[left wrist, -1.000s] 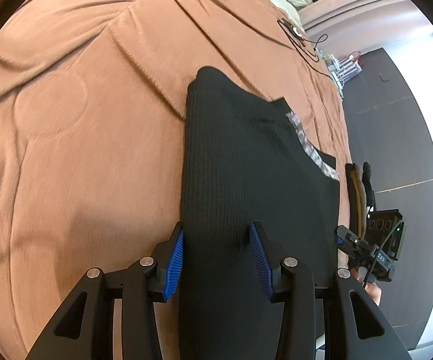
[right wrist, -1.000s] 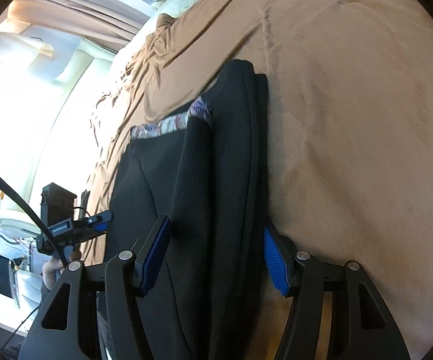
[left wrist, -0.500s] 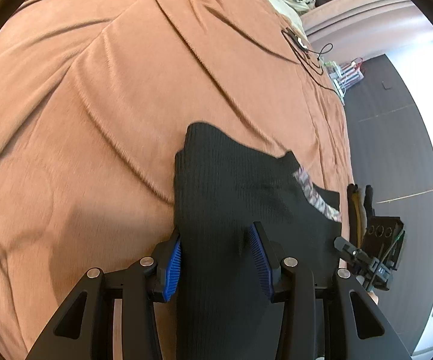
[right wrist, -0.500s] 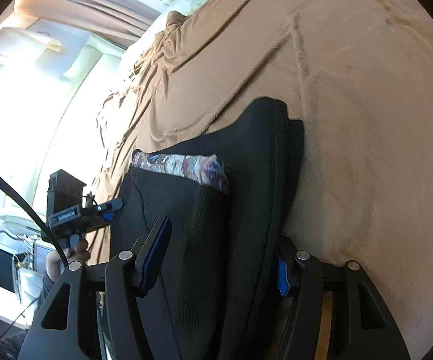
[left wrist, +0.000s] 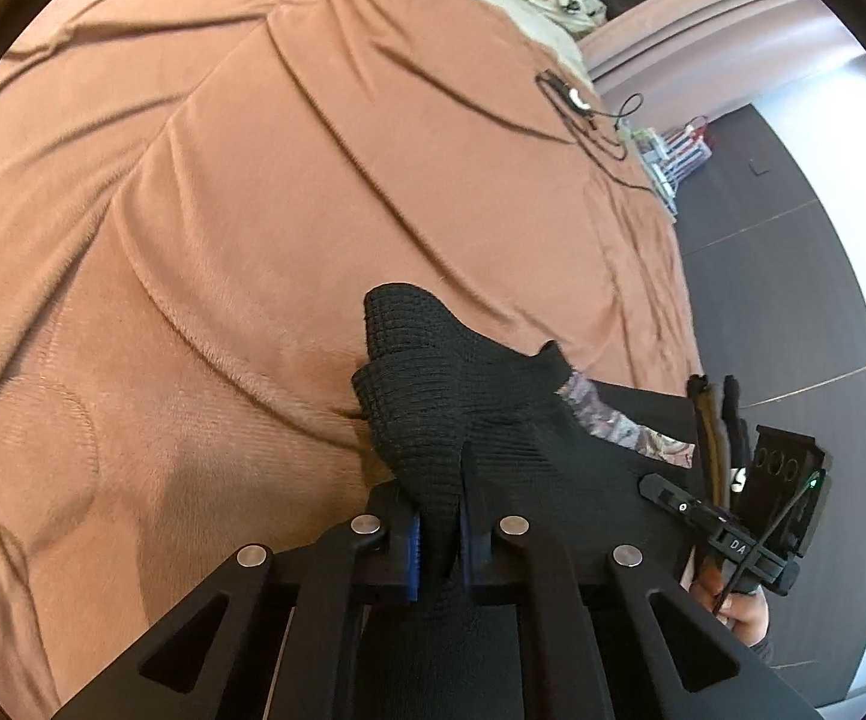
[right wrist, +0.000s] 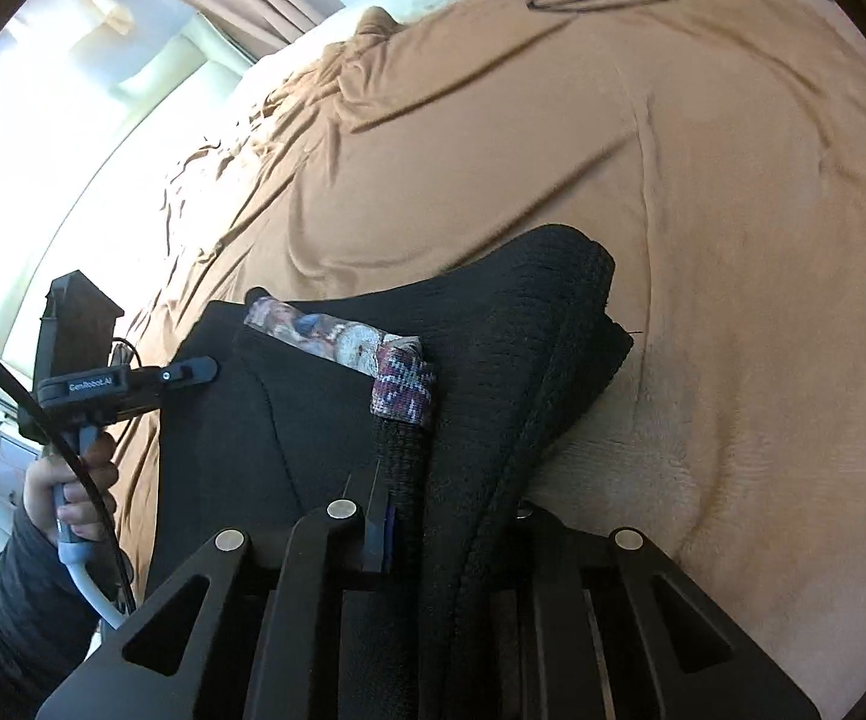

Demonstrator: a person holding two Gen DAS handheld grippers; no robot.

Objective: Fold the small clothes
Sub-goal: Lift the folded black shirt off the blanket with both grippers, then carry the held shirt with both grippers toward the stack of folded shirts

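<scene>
Drooping softly between the two tools, the black knit garment [left wrist: 433, 408] lay on the tan bedspread [left wrist: 192, 240], its patterned band [right wrist: 348, 351] showing at about ten o'clock from the right gripper [right wrist: 451, 540]. It looked light, limp and stretchy, likely to sag unless taken by the thick ribbed edge. The left gripper [left wrist: 439, 546] was clamped on a bunched fold; the right one pinched the doubled edge. A black cable [left wrist: 583, 114] lay at one o'clock, well apart.

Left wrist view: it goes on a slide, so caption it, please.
Left gripper shut on a black knit garment, bunched above a brown blanket.
</scene>
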